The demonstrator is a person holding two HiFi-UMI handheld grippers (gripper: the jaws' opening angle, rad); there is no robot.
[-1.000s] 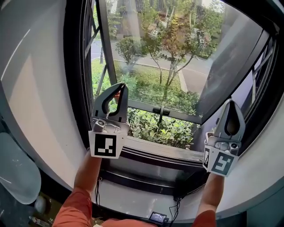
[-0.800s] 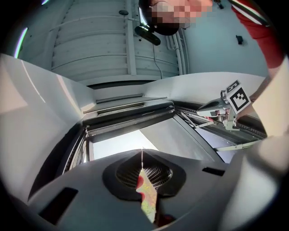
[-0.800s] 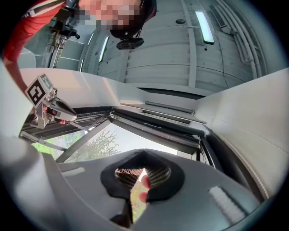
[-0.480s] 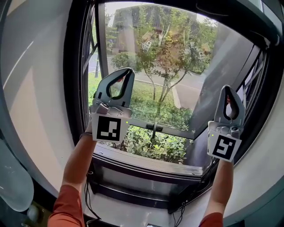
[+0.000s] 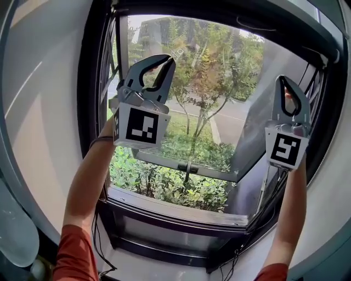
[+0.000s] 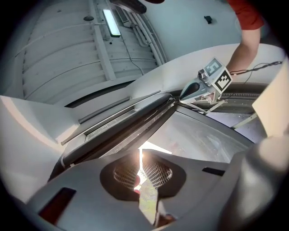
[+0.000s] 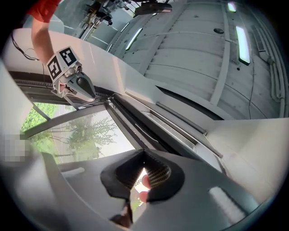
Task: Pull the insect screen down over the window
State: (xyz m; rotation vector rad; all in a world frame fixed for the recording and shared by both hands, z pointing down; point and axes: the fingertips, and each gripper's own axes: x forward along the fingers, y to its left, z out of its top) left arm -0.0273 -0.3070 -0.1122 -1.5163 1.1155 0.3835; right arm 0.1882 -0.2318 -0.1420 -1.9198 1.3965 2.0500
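Observation:
The window [image 5: 181,164] has a dark frame and no mesh shows across it. The dark top rail [image 5: 230,16] of the frame runs above both grippers; it is also in the left gripper view [image 6: 122,124] and the right gripper view [image 7: 144,124]. My left gripper [image 5: 170,59] is held high at the window's upper left, shut with nothing in it, its tips a short way below the rail. My right gripper [image 5: 284,79] is up at the right side, shut and empty too. Each gripper shows in the other's view: right gripper [image 6: 187,92], left gripper [image 7: 88,92].
An open casement pane [image 5: 274,115] swings outward at the right. A handle [image 5: 187,166] sits on the lower crossbar, above the sill [image 5: 175,207]. Cables [image 5: 237,257] hang below the sill. Pale curved walls [image 5: 38,121] flank the window. Ceiling lamps [image 6: 111,22] are overhead.
Both grippers have risen from just above the sill to the upper part of the window, and the head view has tilted upward with them. Both stayed shut.

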